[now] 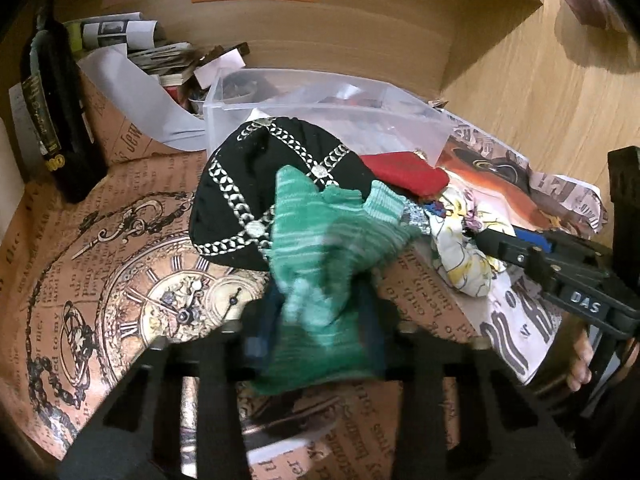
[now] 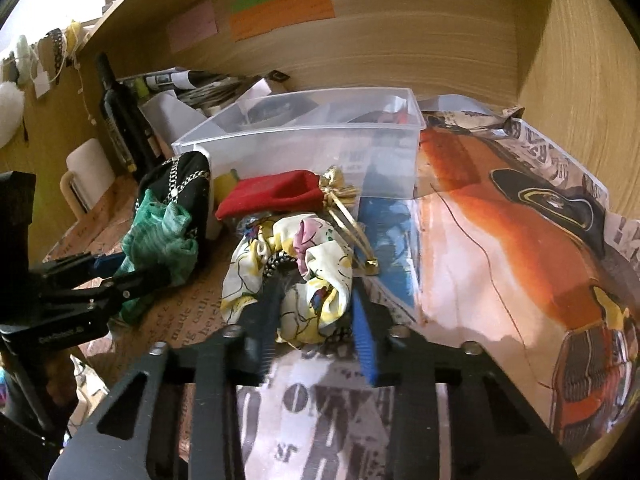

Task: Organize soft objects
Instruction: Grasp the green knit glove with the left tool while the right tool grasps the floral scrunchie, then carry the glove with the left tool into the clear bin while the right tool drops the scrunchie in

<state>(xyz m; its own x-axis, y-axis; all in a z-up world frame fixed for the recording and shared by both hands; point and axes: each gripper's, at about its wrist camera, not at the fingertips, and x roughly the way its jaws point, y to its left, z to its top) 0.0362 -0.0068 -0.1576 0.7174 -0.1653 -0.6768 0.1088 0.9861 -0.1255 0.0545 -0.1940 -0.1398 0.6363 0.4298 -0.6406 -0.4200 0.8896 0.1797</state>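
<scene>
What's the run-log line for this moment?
left gripper: shut on green sock | right gripper: jaws around floral scrunchie | red pouch, black cap: on desk | bin: behind
</scene>
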